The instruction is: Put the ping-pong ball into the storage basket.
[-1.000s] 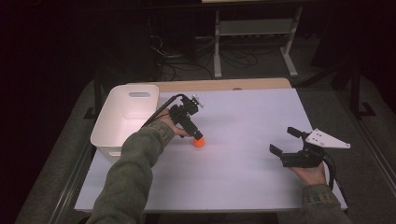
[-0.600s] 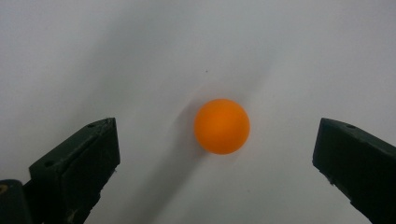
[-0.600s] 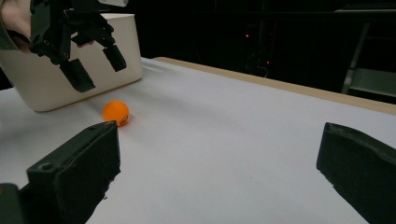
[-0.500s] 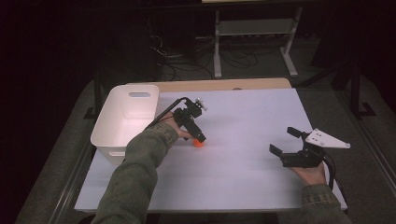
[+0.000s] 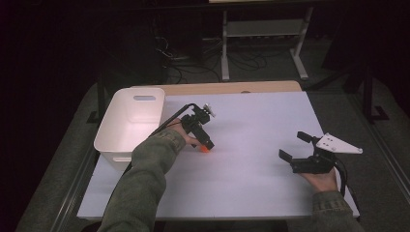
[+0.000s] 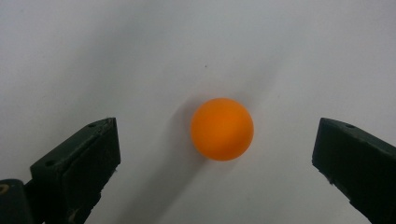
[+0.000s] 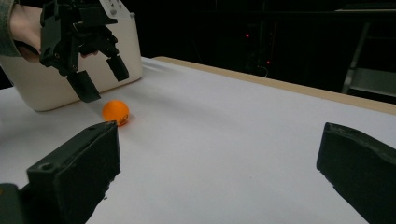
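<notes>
An orange ball [image 6: 222,129] lies on the white table top [image 5: 261,121], left of the middle. My left gripper [image 5: 207,143] hangs just above the ball [image 5: 206,150], pointing down at it. In the left gripper view the left gripper [image 6: 217,133] is open, with one jaw on each side of the ball and neither touching it. The right gripper view shows the left gripper [image 7: 106,86] a little above the ball [image 7: 116,112]. My right gripper [image 5: 293,145] rests low near the table's right front, open and holding nothing, and it [image 7: 219,140] faces the ball from afar.
A white plastic bin [image 5: 109,145] stands at the table's left edge, just beyond the left hand; its wall [image 7: 51,91] rises behind the ball. A wooden strip [image 5: 217,88] runs along the far edge. Metal shelf legs and cables stand on the dark floor beyond.
My left gripper has come down and slightly nearer, closing in over the orange ball. The ball and the right gripper have stayed where they were.
</notes>
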`<state>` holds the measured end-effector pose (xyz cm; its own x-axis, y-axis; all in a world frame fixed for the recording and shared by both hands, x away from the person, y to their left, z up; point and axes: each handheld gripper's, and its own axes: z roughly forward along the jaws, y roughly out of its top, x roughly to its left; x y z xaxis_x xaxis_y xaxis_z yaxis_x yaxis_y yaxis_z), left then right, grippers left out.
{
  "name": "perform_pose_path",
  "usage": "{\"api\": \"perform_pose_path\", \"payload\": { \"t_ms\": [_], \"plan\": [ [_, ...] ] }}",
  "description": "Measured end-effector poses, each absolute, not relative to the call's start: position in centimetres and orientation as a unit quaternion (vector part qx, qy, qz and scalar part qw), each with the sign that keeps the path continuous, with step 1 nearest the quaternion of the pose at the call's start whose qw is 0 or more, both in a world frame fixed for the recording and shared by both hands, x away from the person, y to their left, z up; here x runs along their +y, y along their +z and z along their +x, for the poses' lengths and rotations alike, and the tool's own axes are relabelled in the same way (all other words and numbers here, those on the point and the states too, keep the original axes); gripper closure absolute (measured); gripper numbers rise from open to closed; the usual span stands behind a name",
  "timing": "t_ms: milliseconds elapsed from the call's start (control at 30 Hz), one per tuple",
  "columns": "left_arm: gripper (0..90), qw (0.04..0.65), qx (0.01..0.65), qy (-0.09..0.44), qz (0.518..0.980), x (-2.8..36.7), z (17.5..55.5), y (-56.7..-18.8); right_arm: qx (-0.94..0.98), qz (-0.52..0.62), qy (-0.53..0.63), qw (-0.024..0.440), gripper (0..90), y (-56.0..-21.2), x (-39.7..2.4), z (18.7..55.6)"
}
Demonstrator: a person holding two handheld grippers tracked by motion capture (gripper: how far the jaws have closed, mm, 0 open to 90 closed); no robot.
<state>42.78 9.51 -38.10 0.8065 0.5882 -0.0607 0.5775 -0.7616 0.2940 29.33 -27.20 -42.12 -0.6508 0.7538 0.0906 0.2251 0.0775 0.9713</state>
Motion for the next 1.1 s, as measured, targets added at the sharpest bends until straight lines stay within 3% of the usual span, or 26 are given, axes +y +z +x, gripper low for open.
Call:
{"api": "perform_pose_path", "payload": {
  "t_ms": [600, 867, 1100],
  "plan": [
    [3.2, 0.146, 0.318, 0.009, 0.937, 9.4, 42.9, -39.1, 0.699, 0.351, 0.582, 0.226, 0.0, -42.1, -27.2, 29.3],
    [14.0, 0.147, 0.308, -0.001, 0.94, 9.2, 42.7, -39.2, 0.699, 0.351, 0.581, 0.225, 0.0, -42.1, -27.2, 29.3],
    [16.0, 0.14, 0.31, -0.002, 0.94, 9.2, 42.7, -39.4, 0.7, 0.351, 0.58, 0.225, 0.0, -42.2, -27.2, 29.3]
  ]
}}
